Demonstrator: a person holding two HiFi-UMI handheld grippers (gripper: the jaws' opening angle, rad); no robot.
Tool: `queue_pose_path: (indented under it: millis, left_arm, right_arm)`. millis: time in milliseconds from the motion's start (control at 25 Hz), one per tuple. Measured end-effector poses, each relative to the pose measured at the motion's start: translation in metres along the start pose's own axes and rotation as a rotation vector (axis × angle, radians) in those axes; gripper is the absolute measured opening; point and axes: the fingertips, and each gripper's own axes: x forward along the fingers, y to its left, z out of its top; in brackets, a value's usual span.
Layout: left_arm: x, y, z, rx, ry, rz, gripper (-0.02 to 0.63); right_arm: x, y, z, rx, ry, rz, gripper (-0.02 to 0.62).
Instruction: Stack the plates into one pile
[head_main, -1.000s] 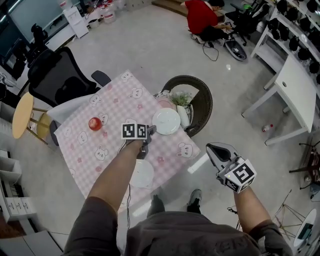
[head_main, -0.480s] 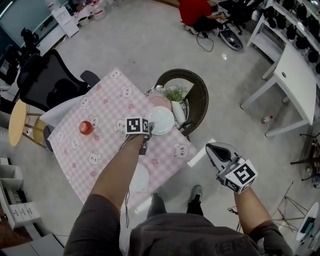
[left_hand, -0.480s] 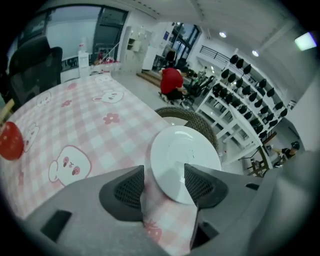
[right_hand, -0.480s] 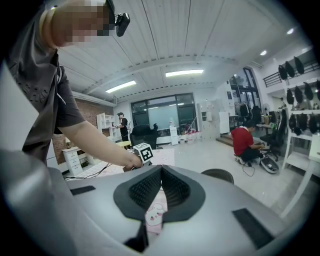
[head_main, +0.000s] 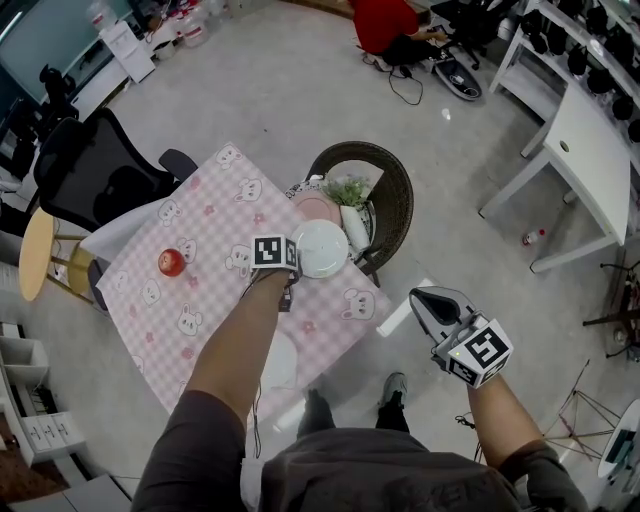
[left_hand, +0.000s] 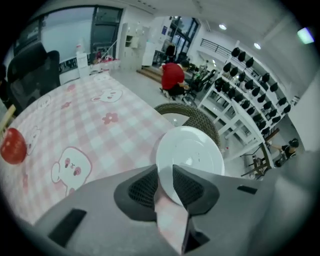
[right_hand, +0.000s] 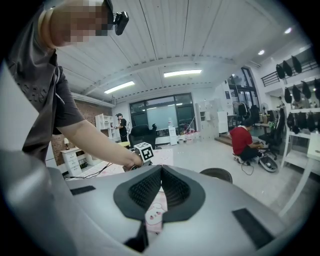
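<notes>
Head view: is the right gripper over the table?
No, the right gripper hangs over the floor, off the edge of the table.

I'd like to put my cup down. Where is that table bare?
Bare cloth lies between the red apple and the far white plate, and toward the far corner by the black chair. Crowded: the right edge, with that plate, pink plate and plant.

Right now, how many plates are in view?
3. A white plate at the table's far edge, a pink plate just beyond it, and a second white plate at the near edge, partly behind the arm.
</notes>
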Motion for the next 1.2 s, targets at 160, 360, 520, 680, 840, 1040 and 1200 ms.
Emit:
queue_pose_path:
  millis: [160,360,520,680,840,1040,1200]
  left_arm:
    - [-0.013,-0.006,0.003,-0.079,-0.035,-0.129,0.056]
    - [-0.040,-0.020,0.005,-0.206,-0.094,-0.358,0.025]
    - [-0.062,-0.032,0.001,-0.266,-0.151,-0.500,0.015]
    - [-0.082,-0.031,-0.008,-0.295,-0.205,-0.553,0.014]
    - [-0.115,-0.022,-0.016,-0.341,-0.270,-0.599,0.014]
    - [-0.159,-0.003,-0.038,-0.371,-0.318,-0.612,0.014]
    - [-0.193,0.015,-0.067,-0.396,-0.345,-0.615,0.014]
  right_arm:
    - [-0.006,-0.003,0.001,0.001,-0.001,-0.013,-0.008]
    - [-0.008,0.000,0.004,0.008,-0.002,-0.019,-0.008]
    - [-0.005,0.007,0.008,0.002,-0.002,-0.011,-0.008]
    - [0.000,0.018,0.011,-0.014,0.001,0.007,-0.008]
    - [0.003,0.030,0.018,-0.028,0.004,0.025,-0.008]
    - [0.011,0.049,0.029,-0.057,0.001,0.054,-0.008]
    - [0.023,0.067,0.038,-0.083,-0.002,0.081,-0.008]
